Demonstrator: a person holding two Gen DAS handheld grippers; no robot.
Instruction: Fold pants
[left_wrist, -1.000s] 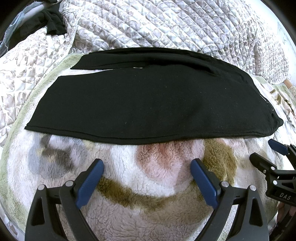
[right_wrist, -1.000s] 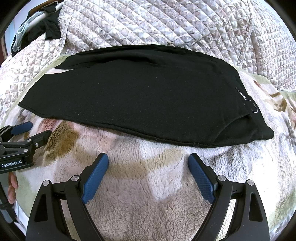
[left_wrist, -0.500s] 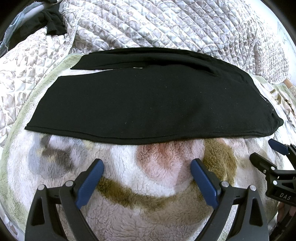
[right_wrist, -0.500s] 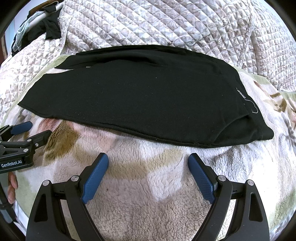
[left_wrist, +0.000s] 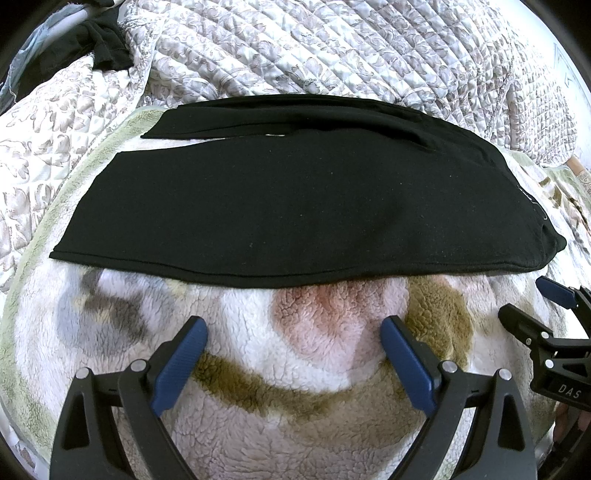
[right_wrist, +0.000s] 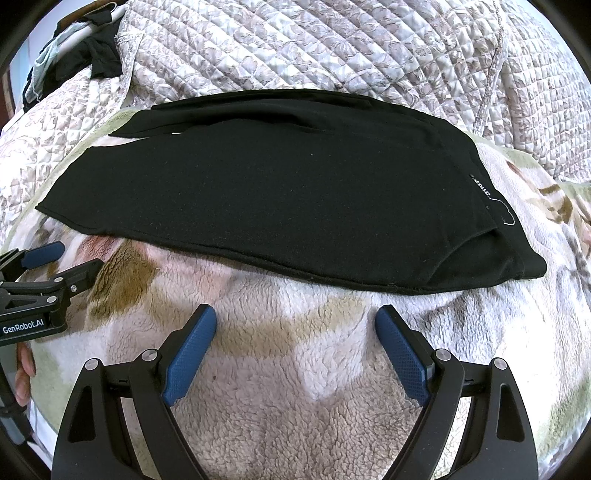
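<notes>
Black pants (left_wrist: 295, 199) lie flat on a fleece blanket (left_wrist: 314, 369), legs stacked, waistband to the right with a small label (right_wrist: 482, 186). They also show in the right wrist view (right_wrist: 277, 192). My left gripper (left_wrist: 293, 332) is open and empty, hovering over the blanket just short of the pants' near edge. My right gripper (right_wrist: 295, 321) is open and empty, also just short of the near edge. Each gripper appears at the side of the other's view: the right one (left_wrist: 532, 310) and the left one (right_wrist: 70, 262).
A quilted floral bedspread (left_wrist: 314, 51) rises behind the pants. Dark clothing (left_wrist: 107, 48) lies at the far left corner, also in the right wrist view (right_wrist: 99, 55). The fleece blanket (right_wrist: 314, 369) covers the near area.
</notes>
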